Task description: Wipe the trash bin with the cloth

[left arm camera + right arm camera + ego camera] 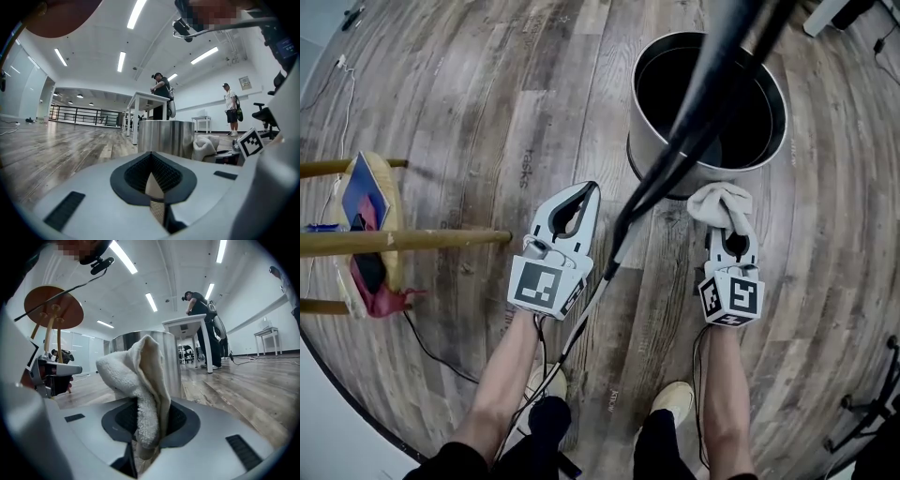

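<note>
Right gripper point(733, 234): your jaws are clamped on the cloth point(720, 203). In the right gripper view, the pale towelling point(140, 390) is pinched between the dark pads. It stands up in a bunched fold above the right gripper point(143, 401).

Trash bin point(750, 167): a round metal bin with a dark inside stands upright on the wooden floor point(487, 94), straight ahead of you. The cloth sits just beside the bin's near wall. No view settles whether it touches the metal. In the right gripper view the bin point(171, 362) rises directly behind the cloth.

Left gripper point(592, 187): your jaws are closed tip to tip with nothing between them, as the left gripper view confirms point(151, 157). The left gripper is level with the right one and apart from the bin, whose wall point(166, 136) shows ahead in that view.

Other findings: a wooden stool point(403, 241) stands to your left. A dark pole point(703, 94) crosses the head view in front of the bin. Two people point(161, 96) stand in the background, one of them at a white table point(140, 101).
</note>
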A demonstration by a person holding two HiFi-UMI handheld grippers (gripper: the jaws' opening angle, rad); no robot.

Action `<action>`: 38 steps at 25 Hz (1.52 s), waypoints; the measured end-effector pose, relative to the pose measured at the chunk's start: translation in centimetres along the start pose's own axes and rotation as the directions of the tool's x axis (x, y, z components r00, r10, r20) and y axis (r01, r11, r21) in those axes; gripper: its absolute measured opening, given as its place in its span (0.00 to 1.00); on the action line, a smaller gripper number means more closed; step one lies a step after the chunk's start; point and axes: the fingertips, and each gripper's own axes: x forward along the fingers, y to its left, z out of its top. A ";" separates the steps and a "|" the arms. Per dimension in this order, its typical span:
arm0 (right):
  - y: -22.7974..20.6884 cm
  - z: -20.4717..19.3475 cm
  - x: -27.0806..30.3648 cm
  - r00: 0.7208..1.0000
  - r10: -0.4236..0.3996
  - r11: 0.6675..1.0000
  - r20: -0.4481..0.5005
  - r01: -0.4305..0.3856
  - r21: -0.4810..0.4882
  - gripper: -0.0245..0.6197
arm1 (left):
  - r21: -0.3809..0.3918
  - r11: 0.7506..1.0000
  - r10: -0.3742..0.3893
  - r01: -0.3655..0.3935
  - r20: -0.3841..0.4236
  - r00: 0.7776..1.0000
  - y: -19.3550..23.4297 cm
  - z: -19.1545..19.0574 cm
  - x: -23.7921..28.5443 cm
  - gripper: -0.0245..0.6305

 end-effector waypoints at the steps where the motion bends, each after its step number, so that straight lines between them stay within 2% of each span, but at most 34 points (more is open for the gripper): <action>1: -0.7 0.1 0.0 1.000 -0.010 1.000 0.001 0.010 -0.001 0.19 | 0.001 1.000 -0.003 0.003 0.000 1.000 -0.2 0.0 0.2 0.03; 10: -5.6 -0.3 0.5 0.995 -0.097 0.995 -0.004 0.097 0.029 0.19 | 0.016 1.000 0.000 0.000 0.001 1.000 -0.3 0.1 0.8 0.03; 20: -5.0 0.1 -0.7 0.997 -0.077 0.997 0.019 0.076 0.028 0.19 | 0.018 1.000 0.009 -0.009 -0.002 1.000 0.0 0.0 0.2 0.03; 28: -0.4 0.4 -5.1 0.999 0.016 0.999 0.035 -0.015 -0.031 0.19 | 0.015 1.000 0.014 -0.014 0.007 1.000 0.0 0.6 -0.6 0.03; 35: 7.8 -0.1 -5.9 0.979 0.202 0.978 0.020 -0.201 -0.047 0.19 | 0.016 0.999 0.040 -0.040 0.009 0.999 1.2 0.7 -2.0 0.03; 38: 10.6 -0.9 -5.1 0.967 0.255 0.966 0.004 -0.254 -0.046 0.19 | 0.018 0.998 0.057 -0.057 0.009 0.998 1.8 0.7 -2.6 0.03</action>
